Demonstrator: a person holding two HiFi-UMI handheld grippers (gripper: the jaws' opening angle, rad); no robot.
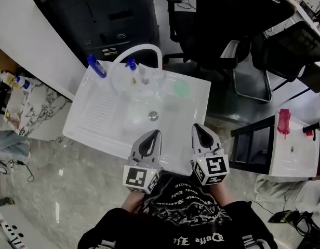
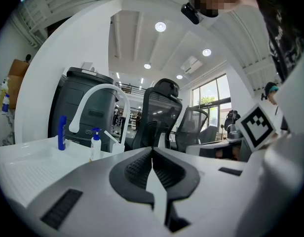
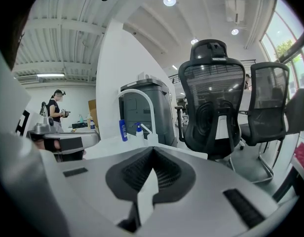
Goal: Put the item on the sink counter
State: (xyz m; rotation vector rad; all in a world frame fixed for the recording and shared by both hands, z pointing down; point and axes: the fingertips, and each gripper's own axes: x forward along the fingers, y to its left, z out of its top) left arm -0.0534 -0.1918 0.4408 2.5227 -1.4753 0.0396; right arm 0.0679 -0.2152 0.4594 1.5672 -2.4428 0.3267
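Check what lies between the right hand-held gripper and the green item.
Nothing. The head view shows only bare white sink surface between the right hand-held gripper and the green item.

I am seeing a pale green thing (image 1: 181,88) in the sink (image 1: 92,113), upper middle of the head view, too blurred to name. Clear shapes (image 1: 134,110) left of the drain are washing out against the white basin. Small bottles (image 1: 20,82) at the left are reading too tiny to identify. The person's hands are hiding behind the marker cubes of the left hand-held gripper (image 1: 159,132) and right hand-held gripper (image 1: 195,126).
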